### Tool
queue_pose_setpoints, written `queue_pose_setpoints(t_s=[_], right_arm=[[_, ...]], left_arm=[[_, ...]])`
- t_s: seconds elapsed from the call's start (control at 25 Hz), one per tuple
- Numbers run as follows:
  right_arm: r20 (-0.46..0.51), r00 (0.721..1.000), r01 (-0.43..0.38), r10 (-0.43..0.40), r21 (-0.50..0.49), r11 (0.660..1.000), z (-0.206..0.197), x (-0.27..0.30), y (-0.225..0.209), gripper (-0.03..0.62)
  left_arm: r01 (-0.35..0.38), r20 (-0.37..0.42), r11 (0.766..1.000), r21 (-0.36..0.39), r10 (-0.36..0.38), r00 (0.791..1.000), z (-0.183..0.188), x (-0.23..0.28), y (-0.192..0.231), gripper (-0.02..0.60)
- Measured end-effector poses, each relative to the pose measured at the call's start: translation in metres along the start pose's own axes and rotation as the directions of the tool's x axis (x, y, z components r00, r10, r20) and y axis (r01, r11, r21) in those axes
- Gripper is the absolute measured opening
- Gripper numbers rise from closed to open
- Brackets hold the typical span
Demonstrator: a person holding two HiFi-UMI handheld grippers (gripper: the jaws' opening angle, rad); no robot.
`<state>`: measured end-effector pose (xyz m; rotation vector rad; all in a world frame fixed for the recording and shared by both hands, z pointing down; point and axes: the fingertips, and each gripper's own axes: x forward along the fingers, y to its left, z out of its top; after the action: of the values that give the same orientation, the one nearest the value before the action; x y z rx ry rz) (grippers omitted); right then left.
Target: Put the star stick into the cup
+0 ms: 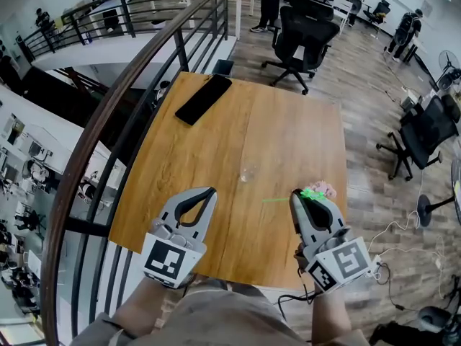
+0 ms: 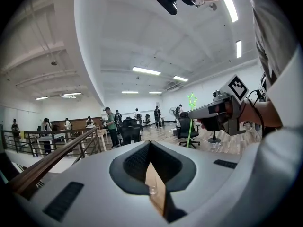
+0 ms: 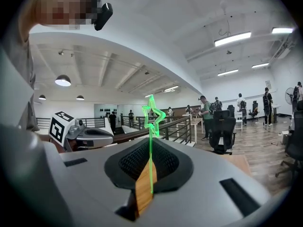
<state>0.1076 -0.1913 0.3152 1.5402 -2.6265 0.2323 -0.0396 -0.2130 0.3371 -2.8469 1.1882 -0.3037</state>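
A small clear cup (image 1: 248,173) stands on the wooden table (image 1: 216,150), ahead of both grippers and between them. My right gripper (image 1: 295,193) is shut on the thin green star stick (image 1: 311,193). Its star end sits at the jaw tips and its stem points left over the table. In the right gripper view the star (image 3: 154,111) rises above the closed jaws of the right gripper (image 3: 151,141). My left gripper (image 1: 209,192) hovers near the table's front, shut and empty. Through the slot behind the left gripper's (image 2: 149,143) tips I see the cup (image 2: 152,190).
A black phone (image 1: 204,98) lies at the table's far left corner. A small pink thing (image 1: 326,189) sits by the right gripper near the table's right edge. A railing (image 1: 122,92) runs along the left side. Office chairs (image 1: 302,31) stand beyond the table.
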Motion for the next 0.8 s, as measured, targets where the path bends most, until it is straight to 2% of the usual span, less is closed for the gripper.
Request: queue_pose_setpoints(t_s=[0.16,0.4,0.6,0.8], right_arm=[[0.001,1.000,-0.025,0.025,-0.073,0.997,0.009,0.020,-0.007,0.038],[-0.011,1.000,-0.030,0.029,-0.138,0.990,0.007,0.064,-0.028,0.039],[-0.077,0.996,-0.046,0.035,-0.142,0.989,-0.022,0.106,-0.045,0.038],[-0.102,0.995,-0.013,0.003,-0.096,0.995,-0.054,0.138,-0.065,0.038]], left_arm=[[0.012,-0.010,0.998,0.058,-0.011,1.000,0.001,0.019,0.008,0.016],[-0.011,-0.007,1.000,0.011,0.011,1.000,-0.003,0.051,0.029,0.015],[-0.012,-0.054,1.000,0.016,0.013,0.998,-0.024,0.077,0.046,0.015],[-0.008,-0.117,1.000,-0.017,0.006,0.993,-0.058,0.100,0.058,0.015]])
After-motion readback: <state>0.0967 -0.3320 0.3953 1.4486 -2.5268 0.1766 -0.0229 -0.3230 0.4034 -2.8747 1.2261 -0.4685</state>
